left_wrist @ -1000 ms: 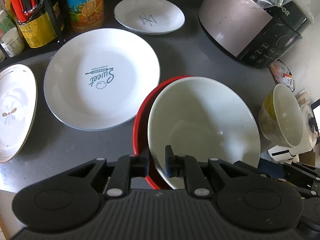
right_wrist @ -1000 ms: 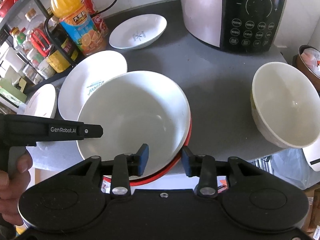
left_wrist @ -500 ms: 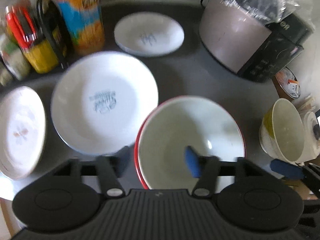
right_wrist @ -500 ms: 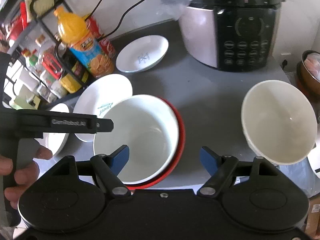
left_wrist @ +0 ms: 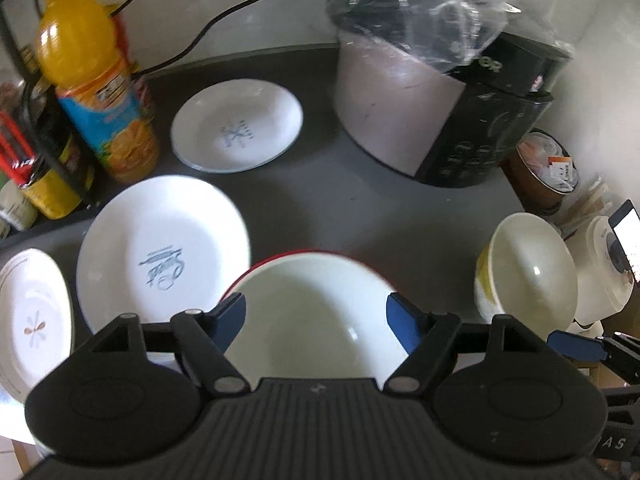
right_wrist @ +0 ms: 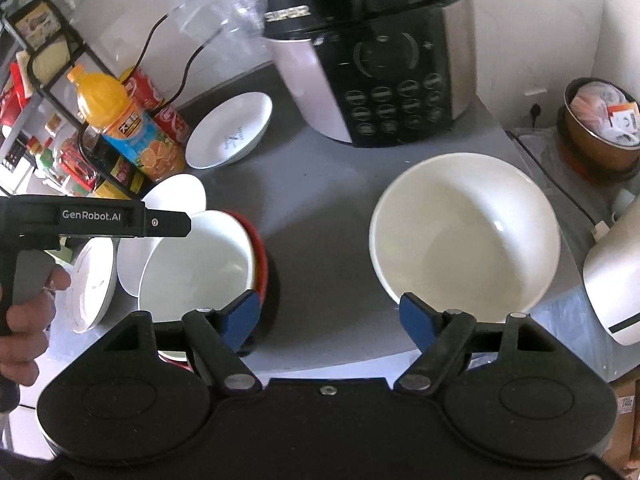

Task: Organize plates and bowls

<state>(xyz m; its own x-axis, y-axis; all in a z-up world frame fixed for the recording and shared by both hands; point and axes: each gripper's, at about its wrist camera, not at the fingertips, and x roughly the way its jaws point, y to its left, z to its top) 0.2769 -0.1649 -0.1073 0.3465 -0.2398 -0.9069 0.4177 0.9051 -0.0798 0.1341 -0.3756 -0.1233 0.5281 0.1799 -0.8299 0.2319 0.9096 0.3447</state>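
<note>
The left gripper (left_wrist: 316,320) is seen with its jaws spread wide, the blue fingertip pads (left_wrist: 234,316) set well apart and nothing clamped between them. The right gripper (right_wrist: 330,316) is likewise held with jaws spread wide, blue pads (right_wrist: 416,316) apart, nothing gripped. In the right wrist view the left gripper's body is observed at the left edge, its grey handle grasped by the person's left hand (right_wrist: 24,320), fingers curled around it.
</note>
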